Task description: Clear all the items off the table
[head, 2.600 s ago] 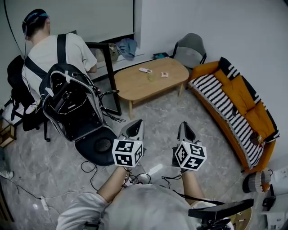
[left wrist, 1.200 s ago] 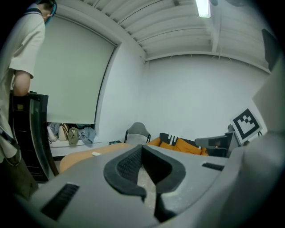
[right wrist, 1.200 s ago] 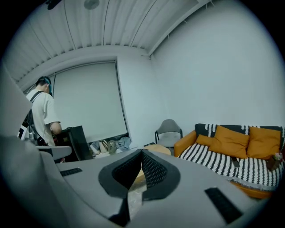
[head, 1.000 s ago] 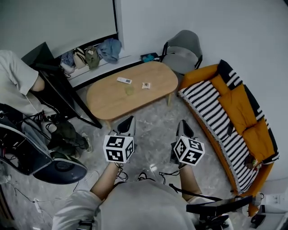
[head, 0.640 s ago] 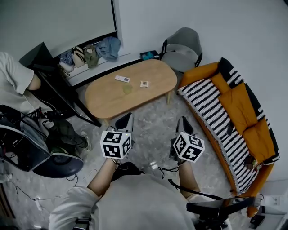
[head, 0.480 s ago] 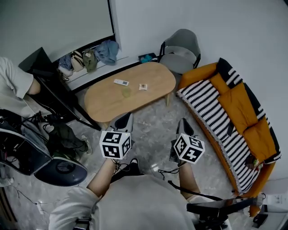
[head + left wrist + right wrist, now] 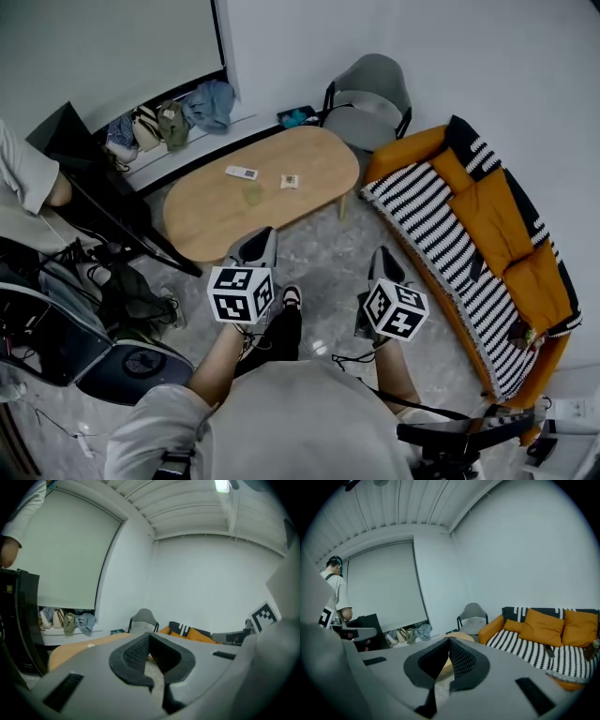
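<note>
Orange under a striped blanket, the sofa [image 7: 487,225] is running down the right of the head view, from about 1 to 4 o'clock. Wooden and oval, the table [image 7: 206,225] is standing at 11 o'clock, apart from both tools, with grey floor [image 7: 319,248] lying between. A grey chair [image 7: 370,89] is sitting past the table's far end at 12 o'clock, just beside the sofa's arm. Clothes [image 7: 211,98] and bags [image 7: 150,122] are lying heaped along the wall at 10 to 11 o'clock, behind the table. Someone's white sleeve [image 7: 21,173] is showing at 9 o'clock.

The left tool [image 7: 258,242] is pointing toward the table's near edge, its jaws pressing together and gripping nothing. The right tool [image 7: 382,258] is hanging at 3 o'clock from it, its jaws likewise closed and empty.

Three small things are resting near the table's middle. A white remote [image 7: 241,172] is lying on the far side. A small box [image 7: 290,181] is sitting at 3 o'clock from the remote. A pale little thing [image 7: 254,193], too small to identify, is sitting at 5 o'clock from the remote, near both.
</note>
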`<state>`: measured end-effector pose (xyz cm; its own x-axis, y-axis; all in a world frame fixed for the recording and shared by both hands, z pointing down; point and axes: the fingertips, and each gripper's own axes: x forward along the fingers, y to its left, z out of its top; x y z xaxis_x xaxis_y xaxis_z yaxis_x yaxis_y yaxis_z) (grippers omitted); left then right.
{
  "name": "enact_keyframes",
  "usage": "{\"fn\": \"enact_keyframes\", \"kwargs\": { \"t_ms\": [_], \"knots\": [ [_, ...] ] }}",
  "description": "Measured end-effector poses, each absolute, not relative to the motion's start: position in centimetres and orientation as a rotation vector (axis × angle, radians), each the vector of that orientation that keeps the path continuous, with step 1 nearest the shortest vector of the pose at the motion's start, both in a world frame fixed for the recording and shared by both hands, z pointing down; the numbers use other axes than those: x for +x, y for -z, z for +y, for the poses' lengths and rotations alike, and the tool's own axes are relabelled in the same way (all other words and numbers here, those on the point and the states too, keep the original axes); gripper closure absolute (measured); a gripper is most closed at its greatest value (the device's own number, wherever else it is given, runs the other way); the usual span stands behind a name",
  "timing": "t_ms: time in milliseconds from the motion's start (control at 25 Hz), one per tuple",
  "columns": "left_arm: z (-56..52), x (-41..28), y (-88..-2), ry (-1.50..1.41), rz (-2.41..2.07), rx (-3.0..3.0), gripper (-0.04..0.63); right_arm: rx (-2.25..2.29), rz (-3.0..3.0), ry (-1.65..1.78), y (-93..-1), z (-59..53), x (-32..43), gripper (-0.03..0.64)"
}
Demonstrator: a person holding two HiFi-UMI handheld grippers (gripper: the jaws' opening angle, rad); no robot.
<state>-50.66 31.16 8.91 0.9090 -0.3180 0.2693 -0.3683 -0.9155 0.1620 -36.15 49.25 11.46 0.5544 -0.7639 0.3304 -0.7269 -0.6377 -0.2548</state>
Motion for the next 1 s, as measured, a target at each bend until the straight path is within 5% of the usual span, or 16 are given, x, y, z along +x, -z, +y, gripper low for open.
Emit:
{"fn": "enact_keyframes", "kwargs": {
  "t_ms": [1000],
  "knots": [
    [11.8,-31.0,-7.8,-0.302,-0.443,2.876,0.586,-2.755,1.282,0.593,-9.8,29.9,-17.9,0.592]
  ]
}}
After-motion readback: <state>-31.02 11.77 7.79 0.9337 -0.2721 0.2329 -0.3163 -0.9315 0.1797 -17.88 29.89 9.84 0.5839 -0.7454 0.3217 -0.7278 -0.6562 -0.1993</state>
